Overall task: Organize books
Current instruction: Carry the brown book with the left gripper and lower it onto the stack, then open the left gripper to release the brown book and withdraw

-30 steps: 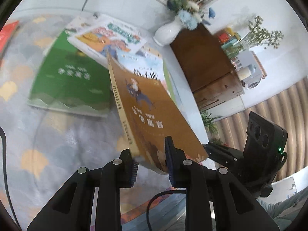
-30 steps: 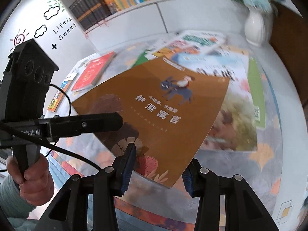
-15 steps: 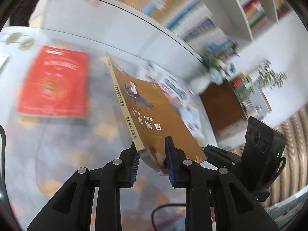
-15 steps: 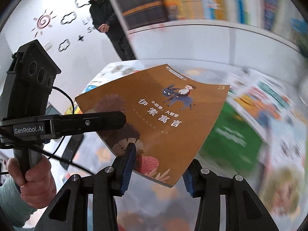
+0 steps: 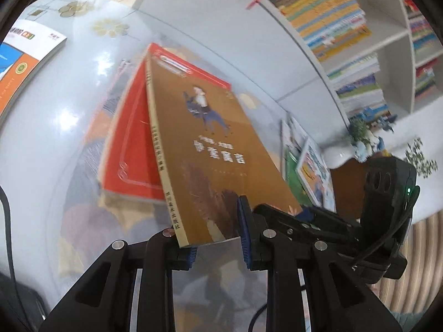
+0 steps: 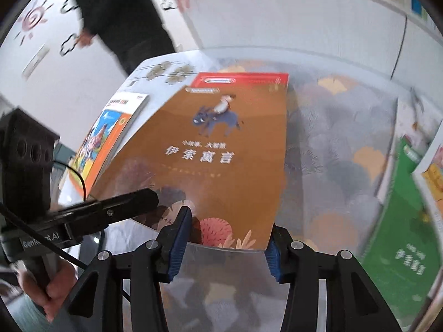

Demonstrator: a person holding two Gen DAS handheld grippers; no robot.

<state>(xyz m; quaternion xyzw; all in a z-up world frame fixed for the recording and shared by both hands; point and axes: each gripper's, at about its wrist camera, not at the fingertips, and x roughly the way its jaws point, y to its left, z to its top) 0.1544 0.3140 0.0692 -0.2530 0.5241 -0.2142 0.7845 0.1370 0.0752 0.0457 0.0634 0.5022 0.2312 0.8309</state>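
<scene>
A brown book (image 5: 210,149) with a donkey rider on its cover hangs over a red book (image 5: 130,152) lying on the table. My left gripper (image 5: 217,232) is shut on the brown book's near edge and holds it tilted. In the right wrist view the brown book (image 6: 218,149) covers most of the red book (image 6: 241,78). My right gripper (image 6: 224,242) stands open around the brown book's near right corner; its pads sit apart from the book.
An orange and white book (image 6: 108,138) lies at the table's left, also in the left wrist view (image 5: 25,58). A green book (image 6: 409,229) and others lie to the right. A person in black (image 6: 124,19) stands beyond the table. Bookshelves (image 5: 360,36) line the wall.
Both grippers swung left with the brown book, from over the green and picture books to over the red book. The book now sits lower, close above the red one.
</scene>
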